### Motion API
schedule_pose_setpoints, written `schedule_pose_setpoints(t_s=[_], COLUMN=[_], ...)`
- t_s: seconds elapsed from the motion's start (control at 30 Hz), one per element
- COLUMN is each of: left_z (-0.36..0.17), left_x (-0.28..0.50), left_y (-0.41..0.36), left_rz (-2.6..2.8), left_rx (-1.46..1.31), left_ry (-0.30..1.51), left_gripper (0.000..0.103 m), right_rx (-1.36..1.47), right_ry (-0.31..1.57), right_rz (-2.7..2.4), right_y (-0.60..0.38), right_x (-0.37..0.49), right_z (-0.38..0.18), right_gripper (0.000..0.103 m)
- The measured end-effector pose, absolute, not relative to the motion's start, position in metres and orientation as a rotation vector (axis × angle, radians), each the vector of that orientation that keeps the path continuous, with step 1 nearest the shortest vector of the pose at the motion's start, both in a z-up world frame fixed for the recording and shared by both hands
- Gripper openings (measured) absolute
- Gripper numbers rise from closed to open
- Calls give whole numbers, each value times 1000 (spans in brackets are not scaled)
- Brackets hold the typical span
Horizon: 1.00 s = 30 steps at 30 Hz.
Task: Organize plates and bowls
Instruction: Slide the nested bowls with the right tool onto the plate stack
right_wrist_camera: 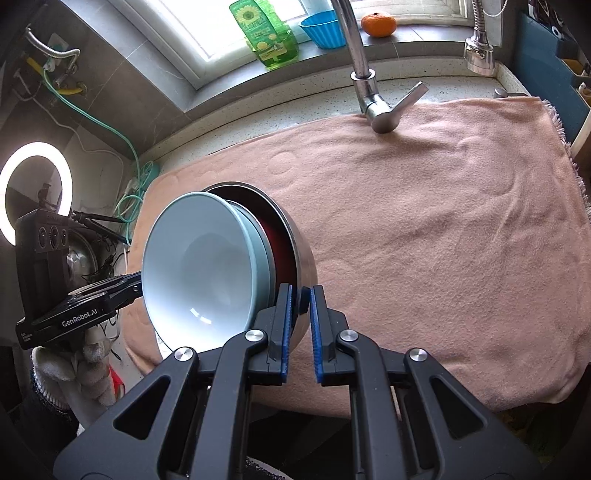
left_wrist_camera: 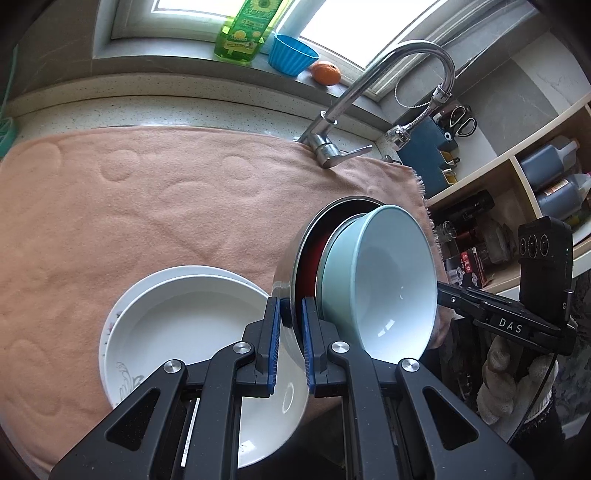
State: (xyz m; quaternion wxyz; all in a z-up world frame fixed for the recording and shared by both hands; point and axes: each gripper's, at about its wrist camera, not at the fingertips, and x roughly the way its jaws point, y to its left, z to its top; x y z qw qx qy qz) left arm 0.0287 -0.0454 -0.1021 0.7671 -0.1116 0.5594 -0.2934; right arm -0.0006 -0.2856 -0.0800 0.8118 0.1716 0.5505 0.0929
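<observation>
A steel bowl [left_wrist_camera: 286, 275] with a red inside hangs tilted above the peach towel [left_wrist_camera: 147, 206], with two pale blue bowls [left_wrist_camera: 391, 284] nested in it. My left gripper [left_wrist_camera: 291, 312] is shut on the steel rim at one side. At the opposite side my right gripper [right_wrist_camera: 301, 301] is shut on the same steel bowl [right_wrist_camera: 304, 254], and the pale blue bowls [right_wrist_camera: 199, 258] face left in that view. Two stacked white plates [left_wrist_camera: 177, 325] lie on the towel below my left gripper. Each view shows the other gripper's black body [left_wrist_camera: 517, 325] [right_wrist_camera: 74, 317], its tips hidden behind the bowls.
A chrome faucet [left_wrist_camera: 332, 144] stands at the towel's far edge. On the window sill are a green bottle [left_wrist_camera: 243, 33], a blue cup [left_wrist_camera: 291, 55] and an orange [left_wrist_camera: 325, 72]. Shelves with bottles [left_wrist_camera: 546, 173] stand to the right, and a ring light [right_wrist_camera: 35, 188] glows at the left.
</observation>
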Motion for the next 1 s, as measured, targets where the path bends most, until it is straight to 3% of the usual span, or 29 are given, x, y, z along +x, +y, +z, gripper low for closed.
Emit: schedule_pose_setpoints(t_s=[1.0], left_z=[-131], left_x=[-3], left_y=[55], left_rz=[-522], left_rx=[-313], left_ry=[1271], left_gripper=[10], right_rx=[365], right_ry=[1272], right_rz=[282], right_y=[-187], right_x=[-14], right_z=[-118], right_gripper=[10])
